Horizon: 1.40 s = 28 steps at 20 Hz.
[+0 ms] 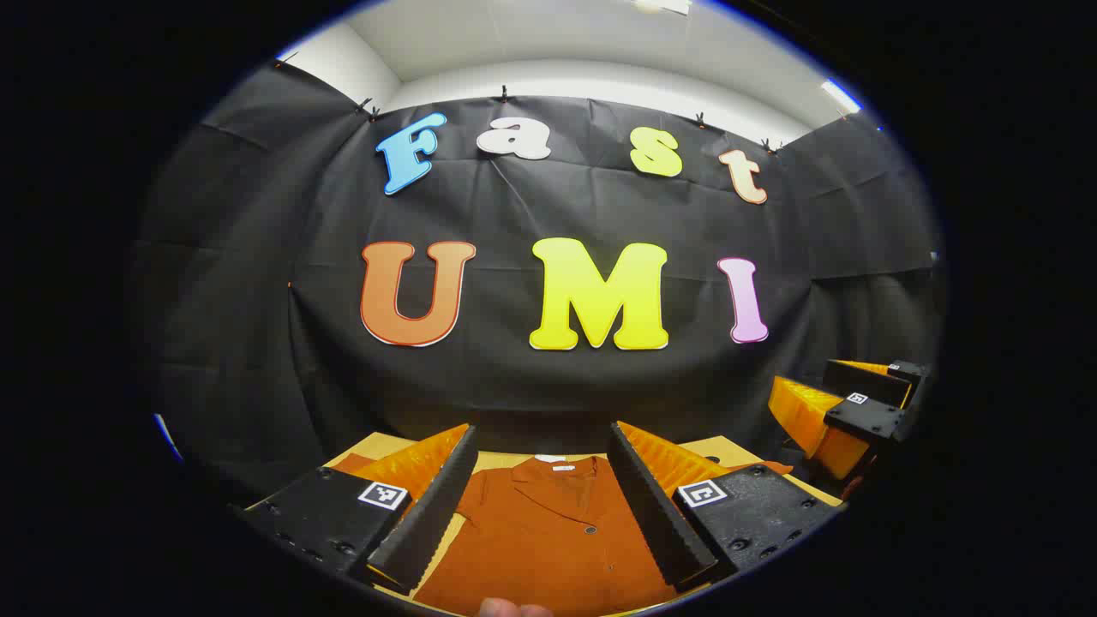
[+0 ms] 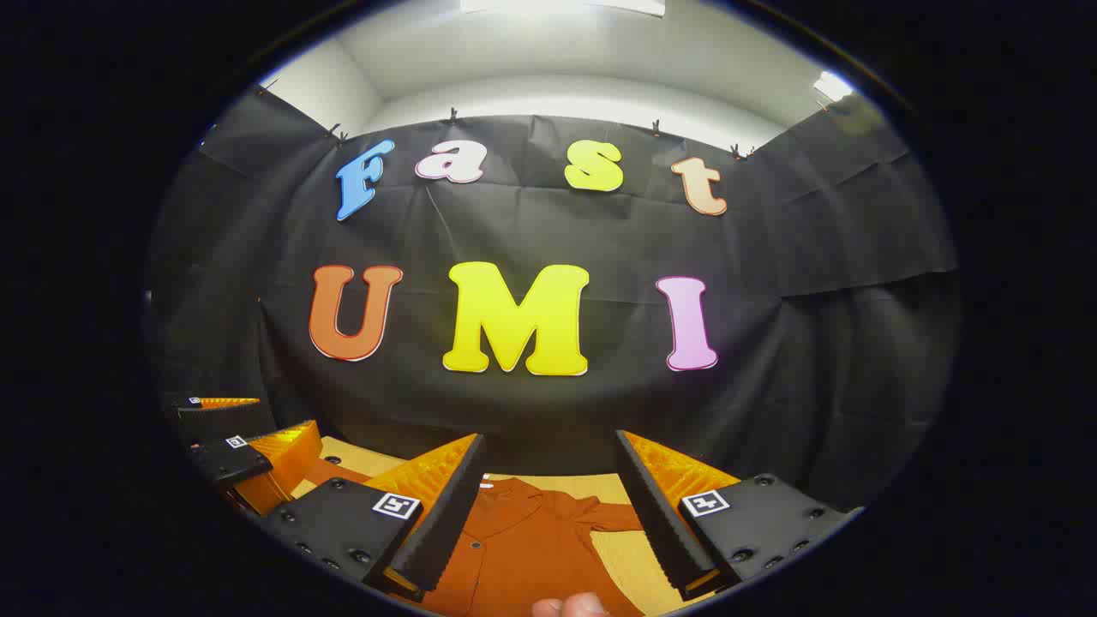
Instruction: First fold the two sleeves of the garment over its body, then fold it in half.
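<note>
both the left gripper [image 1: 542,501] and the right gripper [image 2: 548,510] hang wide open, holding nothing, above the shirt [image 1: 548,540] lying on the table [image 2: 638,561].

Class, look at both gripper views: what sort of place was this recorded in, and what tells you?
Probably an indoor recording booth, not a home. A black cloth wall is clipped up under a white ceiling, and a rust-orange shirt lies flat on a tan table between open grippers.

- The left gripper [image 1: 542,493] is raised and level, its two fingers spread wide apart with nothing between them.
- The right gripper [image 2: 548,501] is raised and level beside it, its fingers just as wide apart and gripping nothing.
- A fingertip [image 2: 570,606] shows at the bottom edge of the right gripper view.
</note>
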Each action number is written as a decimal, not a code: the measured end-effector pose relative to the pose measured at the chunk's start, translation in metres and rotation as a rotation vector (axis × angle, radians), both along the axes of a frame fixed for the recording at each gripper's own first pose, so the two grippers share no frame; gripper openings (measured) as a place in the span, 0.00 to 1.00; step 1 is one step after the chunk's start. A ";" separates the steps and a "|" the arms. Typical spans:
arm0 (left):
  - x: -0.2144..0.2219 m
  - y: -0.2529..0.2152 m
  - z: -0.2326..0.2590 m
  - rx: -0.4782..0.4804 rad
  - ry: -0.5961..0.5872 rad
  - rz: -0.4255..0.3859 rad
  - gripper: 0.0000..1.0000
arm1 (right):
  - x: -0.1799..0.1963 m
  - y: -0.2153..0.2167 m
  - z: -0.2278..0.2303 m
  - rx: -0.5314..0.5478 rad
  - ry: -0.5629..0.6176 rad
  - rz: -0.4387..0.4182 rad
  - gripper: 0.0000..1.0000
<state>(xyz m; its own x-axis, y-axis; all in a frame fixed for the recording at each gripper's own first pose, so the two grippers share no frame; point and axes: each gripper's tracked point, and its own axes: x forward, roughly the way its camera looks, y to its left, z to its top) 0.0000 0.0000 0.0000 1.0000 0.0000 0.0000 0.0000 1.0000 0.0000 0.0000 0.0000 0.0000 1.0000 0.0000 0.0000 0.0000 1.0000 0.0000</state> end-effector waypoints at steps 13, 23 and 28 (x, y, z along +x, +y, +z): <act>0.000 0.002 0.008 0.038 -0.030 0.022 0.98 | -0.002 -0.016 0.003 0.024 -0.008 -0.030 0.95; 0.000 -0.014 -0.010 0.065 0.013 -0.092 0.98 | -0.012 -0.006 -0.010 0.077 0.001 -0.057 0.95; 0.006 -0.010 -0.006 0.082 -0.008 -0.103 0.99 | -0.010 -0.002 -0.022 0.061 0.037 -0.065 0.95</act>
<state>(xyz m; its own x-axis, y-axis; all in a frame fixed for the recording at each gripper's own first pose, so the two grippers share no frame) 0.0062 -0.0098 -0.0062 0.9946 -0.1032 0.0035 0.1026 0.9913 0.0824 -0.0100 -0.0016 -0.0219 0.9972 -0.0635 -0.0385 0.0657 0.9960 0.0598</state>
